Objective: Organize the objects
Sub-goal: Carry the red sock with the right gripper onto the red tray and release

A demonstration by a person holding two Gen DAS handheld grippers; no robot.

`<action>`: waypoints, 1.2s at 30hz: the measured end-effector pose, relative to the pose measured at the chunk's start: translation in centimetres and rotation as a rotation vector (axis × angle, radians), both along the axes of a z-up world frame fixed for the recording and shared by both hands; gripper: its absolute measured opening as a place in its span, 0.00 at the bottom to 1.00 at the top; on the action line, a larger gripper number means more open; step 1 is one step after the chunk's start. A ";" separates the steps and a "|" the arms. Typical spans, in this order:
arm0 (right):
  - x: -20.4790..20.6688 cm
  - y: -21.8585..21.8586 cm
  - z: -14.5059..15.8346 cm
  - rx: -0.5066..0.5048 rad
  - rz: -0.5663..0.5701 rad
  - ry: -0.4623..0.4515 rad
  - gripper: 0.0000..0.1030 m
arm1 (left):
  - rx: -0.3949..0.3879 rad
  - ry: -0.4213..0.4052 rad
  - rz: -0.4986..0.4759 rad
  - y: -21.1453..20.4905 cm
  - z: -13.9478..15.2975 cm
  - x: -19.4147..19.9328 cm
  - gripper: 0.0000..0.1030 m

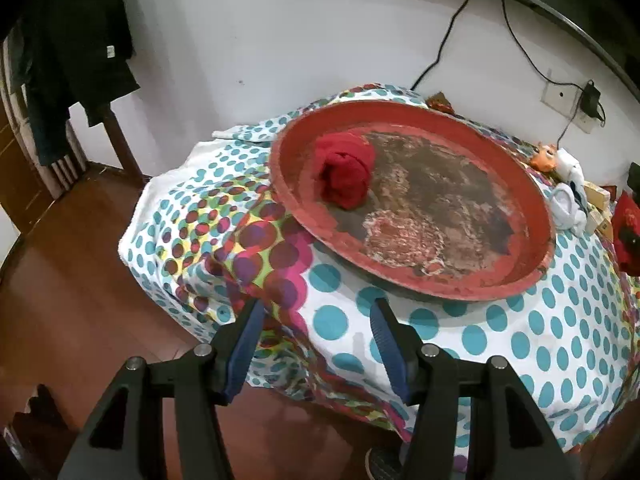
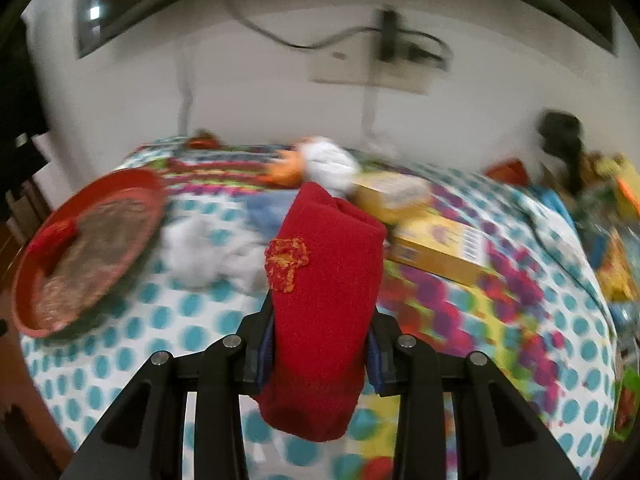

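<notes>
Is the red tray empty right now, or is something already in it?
Not empty. One rolled red cloth lies inside the red tray, near its far-left rim; the rest is bare.

Red cloth bundle (image 1: pixel 344 178) in tray (image 1: pixel 472 280)

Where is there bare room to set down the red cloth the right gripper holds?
Most of the red tray is free, right of the balled red cloth. The dotted tablecloth between the tray and the near edge is bare too. Crowded: the far right, around the yellow box and white toys.
</notes>
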State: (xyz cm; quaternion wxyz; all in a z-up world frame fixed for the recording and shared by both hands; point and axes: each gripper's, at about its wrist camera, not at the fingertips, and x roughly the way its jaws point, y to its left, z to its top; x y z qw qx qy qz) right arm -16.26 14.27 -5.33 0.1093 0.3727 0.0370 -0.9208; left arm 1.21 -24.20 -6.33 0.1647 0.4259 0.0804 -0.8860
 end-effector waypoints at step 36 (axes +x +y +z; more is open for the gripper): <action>-11.3 -23.6 -3.1 0.122 0.264 -0.240 0.41 | 0.057 -0.072 0.064 -2.2 -1.7 0.2 0.55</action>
